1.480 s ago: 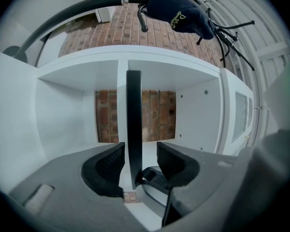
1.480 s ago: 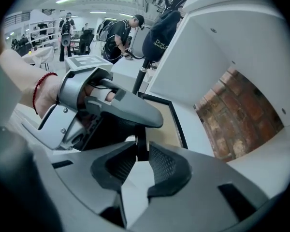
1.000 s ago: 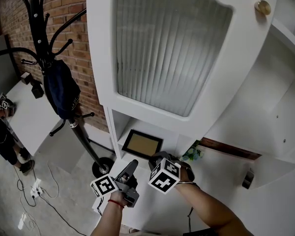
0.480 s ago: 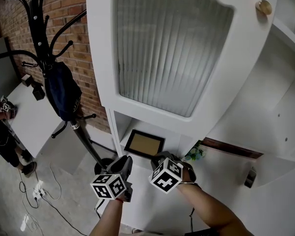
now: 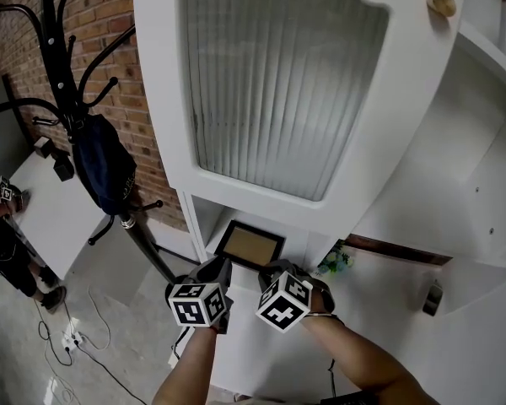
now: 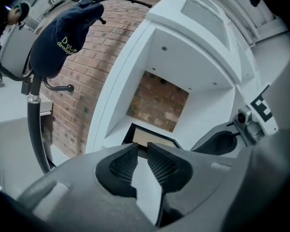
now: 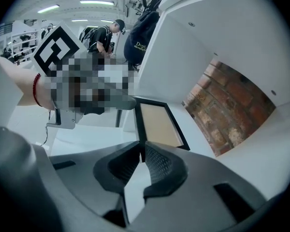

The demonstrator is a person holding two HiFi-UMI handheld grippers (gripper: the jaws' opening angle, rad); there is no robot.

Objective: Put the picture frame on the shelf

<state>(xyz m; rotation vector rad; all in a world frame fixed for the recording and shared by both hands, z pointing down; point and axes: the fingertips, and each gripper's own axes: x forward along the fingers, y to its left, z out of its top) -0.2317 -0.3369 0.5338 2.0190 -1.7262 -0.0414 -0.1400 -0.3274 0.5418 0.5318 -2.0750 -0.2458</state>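
The picture frame [image 5: 251, 245], black with a tan middle, lies flat on the white shelf [image 5: 236, 332] in the cabinet's low compartment. My left gripper [image 5: 219, 265] has its tips at the frame's [image 6: 154, 138] near left corner. Its jaws [image 6: 143, 146] are closing, a narrow gap is left, and no pad visibly presses the frame. My right gripper [image 5: 274, 269] sits at the near right corner. In the right gripper view the frame's [image 7: 157, 124] black edge runs in between the closing tips [image 7: 143, 149], which pinch it.
The cabinet door [image 5: 278, 83] with ribbed glass and a round knob [image 5: 443, 4] hangs above the compartment. A black coat stand [image 5: 118, 201] with a dark cap [image 5: 101, 159] stands at the left by the brick wall. A small plant [image 5: 333, 261] sits right of the frame. Cables [image 5: 67, 336] lie on the floor.
My left gripper has moved up and rightward to the frame's near corner, and its jaws have narrowed from wide open. The right gripper has stayed at the frame.
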